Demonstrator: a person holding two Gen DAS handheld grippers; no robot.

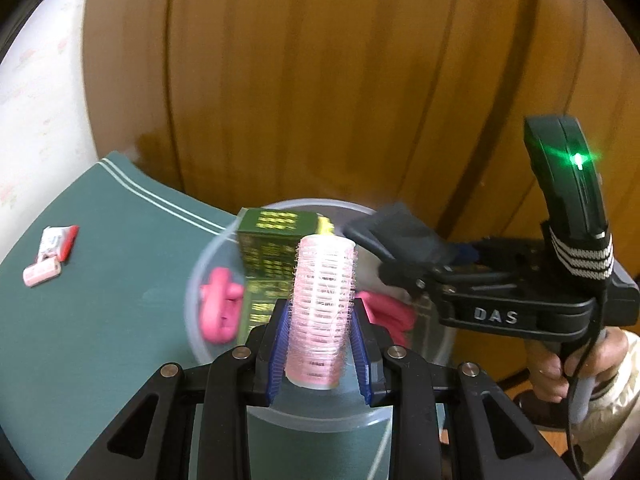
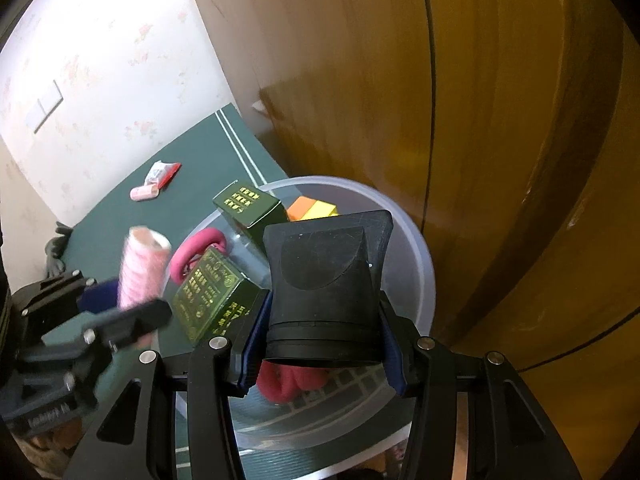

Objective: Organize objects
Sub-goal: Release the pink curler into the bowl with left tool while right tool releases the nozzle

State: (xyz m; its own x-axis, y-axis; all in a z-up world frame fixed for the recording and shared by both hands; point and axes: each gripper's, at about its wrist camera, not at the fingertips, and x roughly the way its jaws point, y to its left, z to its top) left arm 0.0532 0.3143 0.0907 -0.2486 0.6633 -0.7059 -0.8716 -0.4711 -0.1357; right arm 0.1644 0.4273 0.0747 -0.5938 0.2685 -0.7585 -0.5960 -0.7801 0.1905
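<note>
Closest to the left wrist cam, the left gripper [image 1: 320, 354] has its blue pads clamped on either side of a pink hair roller [image 1: 323, 312], holding it upright over the near rim of the clear plastic tub [image 1: 440, 352]. Over on the right wrist cam, the right gripper [image 2: 320, 354] is squeezed onto a black flared plastic piece [image 2: 326, 288], also held above the tub.

Down inside the tub: a pink clip thing [image 1: 219, 306] on the left, another pink item [image 2: 288, 386] under the black piece, two dark green boxes with gold print [image 2: 212, 300] [image 2: 248, 204] and, toward the far rim, an orange and yellow block [image 2: 312, 208].

The tub sits on a green mat [image 1: 100, 320]. Further out on the mat, well apart from the tub, there's a second small pink roller [image 1: 42, 273] touching a red and white tube [image 1: 60, 243]. Behind everything is a wooden panel [image 1: 320, 80], with floral wallpaper [image 2: 100, 60] off to the left.
</note>
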